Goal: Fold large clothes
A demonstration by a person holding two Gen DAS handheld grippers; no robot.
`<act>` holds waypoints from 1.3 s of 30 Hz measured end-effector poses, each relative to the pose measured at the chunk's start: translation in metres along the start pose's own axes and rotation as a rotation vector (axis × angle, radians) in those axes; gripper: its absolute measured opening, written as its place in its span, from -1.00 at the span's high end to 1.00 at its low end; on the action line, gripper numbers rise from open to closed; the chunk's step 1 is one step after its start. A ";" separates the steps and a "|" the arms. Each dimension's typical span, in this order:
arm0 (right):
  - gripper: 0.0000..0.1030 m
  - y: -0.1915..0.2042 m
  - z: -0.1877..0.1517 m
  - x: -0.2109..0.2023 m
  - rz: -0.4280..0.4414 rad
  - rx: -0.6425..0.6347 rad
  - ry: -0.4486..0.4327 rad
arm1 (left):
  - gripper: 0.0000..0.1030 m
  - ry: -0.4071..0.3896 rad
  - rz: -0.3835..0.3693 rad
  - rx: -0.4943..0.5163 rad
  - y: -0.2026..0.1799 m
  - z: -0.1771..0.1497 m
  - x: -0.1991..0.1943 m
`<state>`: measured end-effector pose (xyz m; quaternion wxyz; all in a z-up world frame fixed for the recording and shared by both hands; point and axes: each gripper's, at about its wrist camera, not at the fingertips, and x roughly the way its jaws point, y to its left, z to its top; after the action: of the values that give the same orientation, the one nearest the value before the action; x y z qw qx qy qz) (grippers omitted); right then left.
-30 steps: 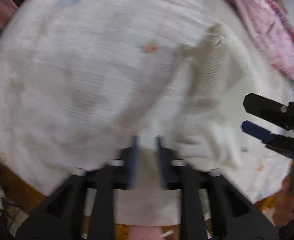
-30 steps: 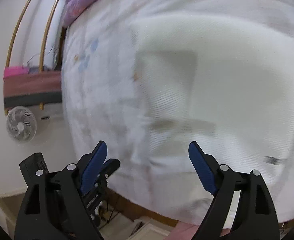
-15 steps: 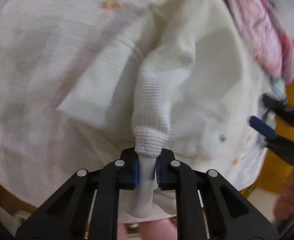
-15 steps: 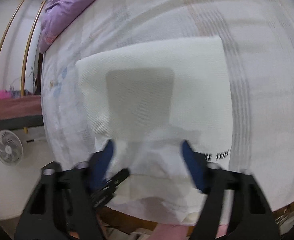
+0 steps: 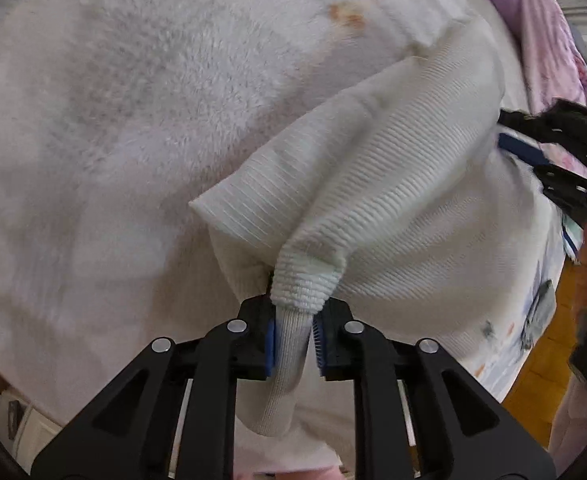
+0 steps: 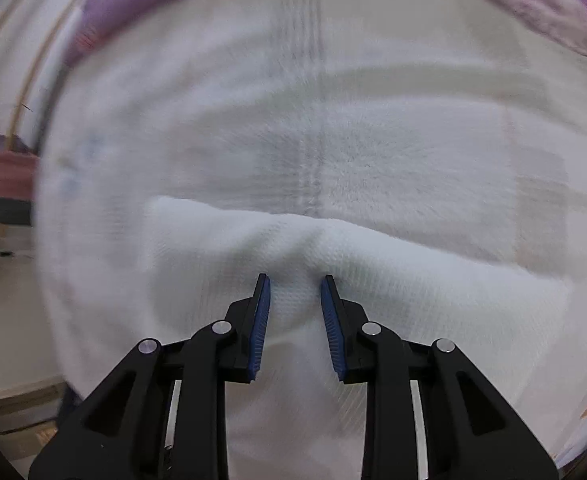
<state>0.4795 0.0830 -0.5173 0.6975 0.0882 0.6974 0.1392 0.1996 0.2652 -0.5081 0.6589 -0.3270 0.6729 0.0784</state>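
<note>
1. The left tongs clamp the white sweater's cuff over the bed.
2. The right tongs, just closing, pinch bunched sweater fabric.

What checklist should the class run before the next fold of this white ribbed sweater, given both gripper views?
1. Left gripper holds the sleeve cuff: ok.
2. Right gripper, jaws just closing, has the white ribbed sweater between its pads: ok; firmness of grip cannot tell.
3. Sweater lies on the fleecy bedspread: ok.
4. Sweater free of wrinkles: not ok, bunched near the cuff.
5. Pink quilt clear of the sweater: ok.
</note>
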 end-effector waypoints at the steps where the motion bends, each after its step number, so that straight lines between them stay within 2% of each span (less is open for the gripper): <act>1: 0.58 -0.004 0.004 0.004 0.017 0.020 -0.016 | 0.63 -0.008 -0.019 -0.003 0.002 0.003 0.003; 5: 0.51 -0.016 0.008 -0.010 0.100 0.112 0.023 | 0.53 0.010 -0.039 0.008 0.000 0.001 -0.010; 6: 0.48 -0.015 0.007 -0.015 0.112 0.101 0.023 | 0.36 0.006 -0.007 0.033 -0.005 -0.003 -0.020; 8: 0.49 0.004 0.000 -0.023 0.133 0.007 0.053 | 0.33 -0.011 0.050 0.080 -0.013 -0.008 -0.032; 11: 0.49 0.041 -0.025 -0.016 0.181 -0.100 0.159 | 0.34 -0.014 0.049 0.092 -0.019 -0.016 -0.042; 13: 0.49 0.065 -0.049 -0.001 0.172 -0.144 0.242 | 0.41 -0.007 0.095 0.104 -0.023 -0.018 -0.041; 14: 0.49 0.072 -0.063 0.011 0.142 -0.139 0.299 | 0.54 -0.007 0.136 0.102 -0.023 -0.019 -0.043; 15: 0.48 0.073 -0.071 0.018 0.133 -0.117 0.328 | 0.65 -0.012 0.139 0.095 -0.020 -0.019 -0.045; 16: 0.39 0.073 -0.079 0.024 0.133 -0.089 0.346 | 0.69 -0.027 0.119 0.082 -0.016 -0.020 -0.049; 17: 0.18 0.072 -0.084 0.028 0.141 -0.068 0.347 | 0.87 -0.040 0.111 0.071 -0.014 -0.020 -0.053; 18: 0.12 0.074 -0.089 0.031 0.126 -0.061 0.331 | 0.97 -0.054 0.128 0.062 -0.011 -0.019 -0.054; 20: 0.14 0.083 -0.092 0.035 0.044 -0.059 0.299 | 0.97 -0.036 0.138 0.076 -0.009 -0.017 -0.050; 22: 0.15 0.098 -0.092 0.035 -0.024 -0.080 0.309 | 0.95 -0.014 0.081 0.044 -0.007 -0.017 -0.048; 23: 0.11 0.102 -0.092 0.032 -0.020 -0.097 0.316 | 0.82 -0.008 0.040 0.033 -0.007 -0.017 -0.049; 24: 0.10 0.106 -0.095 0.026 0.009 -0.111 0.328 | 0.34 -0.003 -0.014 0.032 -0.010 -0.019 -0.052; 26: -0.05 0.101 -0.101 0.017 0.028 -0.081 0.333 | -0.36 -0.021 -0.035 0.030 -0.015 -0.021 -0.053; 28: -0.05 0.088 -0.112 0.008 0.037 -0.027 0.348 | -0.34 -0.022 -0.013 0.047 -0.023 -0.024 -0.046; 30: -0.06 0.078 -0.118 -0.002 0.066 0.012 0.338 | -0.33 -0.008 -0.023 0.043 -0.026 -0.024 -0.037; 31: -0.15 0.072 -0.121 -0.007 0.055 0.031 0.331 | -0.33 -0.008 -0.033 0.045 -0.029 -0.025 -0.032; 32: -0.27 0.069 -0.124 -0.009 0.040 0.039 0.329 | -0.17 -0.008 -0.030 0.054 -0.034 -0.026 -0.027; 33: -0.31 0.065 -0.126 -0.012 0.019 0.046 0.327 | 0.42 -0.016 0.009 0.071 -0.028 -0.024 -0.025; 35: -0.32 0.061 -0.129 -0.018 0.029 0.053 0.328 | 0.80 -0.016 0.034 0.085 -0.032 -0.026 -0.017; 36: -0.32 0.061 -0.126 -0.017 0.033 0.059 0.328 | 0.86 -0.031 0.027 0.089 -0.035 -0.027 -0.017; 39: -0.32 0.059 -0.123 -0.023 0.026 0.071 0.313 | 0.88 -0.058 0.039 0.093 -0.044 -0.029 -0.023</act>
<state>0.3527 0.1226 -0.4779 0.5747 0.0990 0.8009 0.1358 0.1975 0.2234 -0.4693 0.6908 -0.2806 0.6628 0.0692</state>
